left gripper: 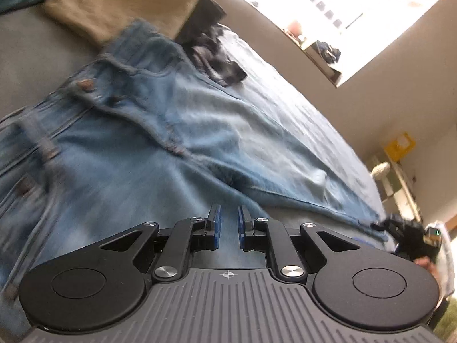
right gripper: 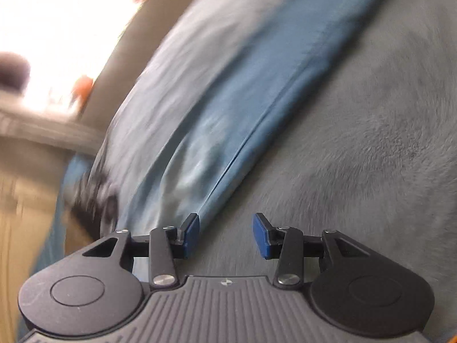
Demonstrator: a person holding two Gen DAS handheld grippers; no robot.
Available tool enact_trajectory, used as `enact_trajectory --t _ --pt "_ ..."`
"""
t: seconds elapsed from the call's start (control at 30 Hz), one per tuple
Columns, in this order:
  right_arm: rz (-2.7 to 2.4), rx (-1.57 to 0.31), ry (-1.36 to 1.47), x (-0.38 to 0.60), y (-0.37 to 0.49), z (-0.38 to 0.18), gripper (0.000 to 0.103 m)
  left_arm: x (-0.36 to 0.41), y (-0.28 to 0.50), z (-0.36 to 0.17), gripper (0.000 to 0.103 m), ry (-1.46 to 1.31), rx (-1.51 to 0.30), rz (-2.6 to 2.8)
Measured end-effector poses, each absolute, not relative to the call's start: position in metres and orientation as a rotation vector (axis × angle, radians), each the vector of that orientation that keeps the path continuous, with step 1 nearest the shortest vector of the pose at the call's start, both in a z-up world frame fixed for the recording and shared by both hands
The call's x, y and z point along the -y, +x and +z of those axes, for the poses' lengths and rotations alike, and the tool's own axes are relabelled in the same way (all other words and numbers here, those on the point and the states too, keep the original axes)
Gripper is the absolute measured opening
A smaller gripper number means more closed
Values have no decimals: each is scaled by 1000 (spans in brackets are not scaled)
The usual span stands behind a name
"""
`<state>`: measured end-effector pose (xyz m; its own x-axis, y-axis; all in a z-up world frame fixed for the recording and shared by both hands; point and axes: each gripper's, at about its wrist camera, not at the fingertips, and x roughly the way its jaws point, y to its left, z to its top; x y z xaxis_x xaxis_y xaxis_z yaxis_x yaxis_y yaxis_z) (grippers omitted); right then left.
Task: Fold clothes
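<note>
Both grippers were empty: left gripper (left gripper: 229, 227) narrowly parted over jeans (left gripper: 148, 131), right gripper (right gripper: 226, 235) wide, jeans leg at 11 o'clock.

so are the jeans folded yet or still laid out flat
Laid out, not folded. In the left wrist view the jeans lie spread on the grey surface, waistband and fly facing up, one leg running away full length; no fold shows.

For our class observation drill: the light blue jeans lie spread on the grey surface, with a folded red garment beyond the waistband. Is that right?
Not quite: the folded garment beyond the waistband is khaki tan, not red. The left wrist view shows it. The rest holds: the light blue jeans lie spread on the grey surface.
</note>
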<state>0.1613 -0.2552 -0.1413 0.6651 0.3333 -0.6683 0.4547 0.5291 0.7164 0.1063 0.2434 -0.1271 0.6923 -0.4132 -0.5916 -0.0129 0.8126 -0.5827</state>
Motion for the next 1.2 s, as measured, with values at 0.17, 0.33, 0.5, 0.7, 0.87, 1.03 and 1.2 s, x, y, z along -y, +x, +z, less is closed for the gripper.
enact_trajectory --t 0.17,0.33,0.5,0.7,0.87,1.03,1.2 --pt "-235 -755 1283 284 175 -173 42 -210 143 -130 11 -420 -778 -328" --pt "-267 -726 1289 297 186 -184 7 -202 161 -142 12 -413 -814 -322" --pt "-300 -667 1178 290 169 -172 3 -208 160 -148 12 -455 -815 -331" --pt "-315 -677 1276 295 160 -190 6 -212 153 -143 12 -461 -772 -340" --pt "-382 -689 1065 271 136 -144 21 -219 141 -129 12 -456 -694 -338" --pt "49 -773 606 172 192 -100 21 -222 157 -137 12 -482 -717 -285" --pt "492 -899 155 14 266 -84 21 -221 160 -152 12 -514 -740 -241"
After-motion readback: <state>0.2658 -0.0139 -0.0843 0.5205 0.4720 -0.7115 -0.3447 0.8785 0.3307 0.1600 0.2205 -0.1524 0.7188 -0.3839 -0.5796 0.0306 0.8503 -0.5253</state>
